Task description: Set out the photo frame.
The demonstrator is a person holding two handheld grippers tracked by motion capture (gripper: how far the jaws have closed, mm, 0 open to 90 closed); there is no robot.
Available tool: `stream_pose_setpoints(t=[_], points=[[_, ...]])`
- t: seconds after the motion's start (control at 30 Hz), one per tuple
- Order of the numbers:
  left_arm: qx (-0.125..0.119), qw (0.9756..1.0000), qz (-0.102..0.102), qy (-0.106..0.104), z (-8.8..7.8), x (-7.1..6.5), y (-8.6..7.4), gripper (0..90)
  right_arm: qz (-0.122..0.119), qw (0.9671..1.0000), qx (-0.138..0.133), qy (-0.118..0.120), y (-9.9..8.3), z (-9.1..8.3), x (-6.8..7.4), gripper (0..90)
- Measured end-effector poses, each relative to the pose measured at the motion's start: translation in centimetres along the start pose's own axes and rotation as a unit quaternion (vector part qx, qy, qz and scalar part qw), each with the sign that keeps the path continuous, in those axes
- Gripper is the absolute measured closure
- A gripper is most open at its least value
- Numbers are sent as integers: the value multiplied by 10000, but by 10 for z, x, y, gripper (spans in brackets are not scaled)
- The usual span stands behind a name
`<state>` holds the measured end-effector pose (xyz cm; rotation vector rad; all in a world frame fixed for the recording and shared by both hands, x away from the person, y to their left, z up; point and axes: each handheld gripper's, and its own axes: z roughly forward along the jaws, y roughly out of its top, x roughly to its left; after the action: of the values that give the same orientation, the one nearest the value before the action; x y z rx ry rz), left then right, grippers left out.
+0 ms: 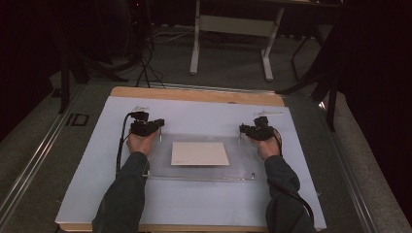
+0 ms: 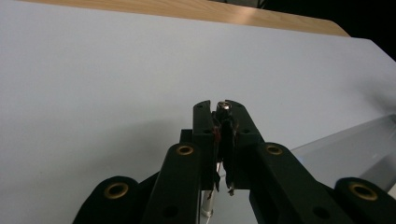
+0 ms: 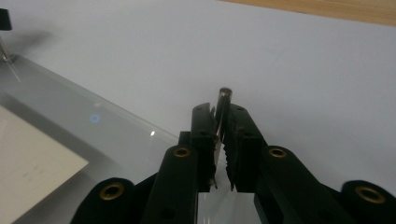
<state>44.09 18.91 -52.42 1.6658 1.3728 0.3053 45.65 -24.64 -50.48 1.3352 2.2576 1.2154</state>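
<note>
Pale blue tabletop (image 1: pixel 194 121), wooden far edge (image 1: pixel 194 93), dark room, grey floor (image 1: pixel 228 63).

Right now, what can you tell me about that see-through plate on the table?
The clear plate looks like flat acrylic, rectangular, lying level on the pale table cover. A cream sheet of paper rests in its middle. Thin metal posts stand at its far corners; the left gripper and right gripper each pinch one.

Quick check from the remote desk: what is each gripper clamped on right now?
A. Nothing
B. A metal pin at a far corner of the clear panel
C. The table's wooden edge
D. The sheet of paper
B: the left gripper and the right gripper each have their jaws shut on a metal pin standing at a far corner of the clear panel.
</note>
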Motion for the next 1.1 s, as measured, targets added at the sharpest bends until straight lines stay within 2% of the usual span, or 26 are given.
stream_pose_setpoints(t=[0.1, 0.33, 0.47, 0.5, 0.73, 0.8, 0.93, 1.03, 1.1], points=[[-7, 10000, -41, 1, 1, 0, 0, 848, -57, 9999, -125, 53, -4, -9, -1, 781], [-7, 10000, -76, -9, 1, 0, 0, 847, -256, 9989, -385, -9, -21, -31, -3, 760], [5, 10000, -83, -12, 1, 0, 1, 846, -277, 9984, -502, -8, -29, -38, -2, 738], [4, 9999, -99, -21, 1, 1, 1, 846, -342, 9980, -536, 33, -33, -42, 0, 722], [9, 9999, -117, -29, 1, 1, 1, 845, -603, 9972, -442, 102, -43, -47, 6, 714], [9, 9999, -127, -29, 1, 1, 1, 846, -609, 9971, -441, 98, -44, -48, 7, 702], [16, 9999, -127, -39, 1, 1, 1, 845, -659, 9970, -408, 84, -53, -52, 7, 639], [26, 9999, -135, -33, 2, 1, 1, 844, -789, 9962, -366, 100, -59, -54, 6, 568], [27, 9999, -146, -36, 2, 1, 1, 844, -935, 9952, -300, -32, -62, -56, 6, 500]])
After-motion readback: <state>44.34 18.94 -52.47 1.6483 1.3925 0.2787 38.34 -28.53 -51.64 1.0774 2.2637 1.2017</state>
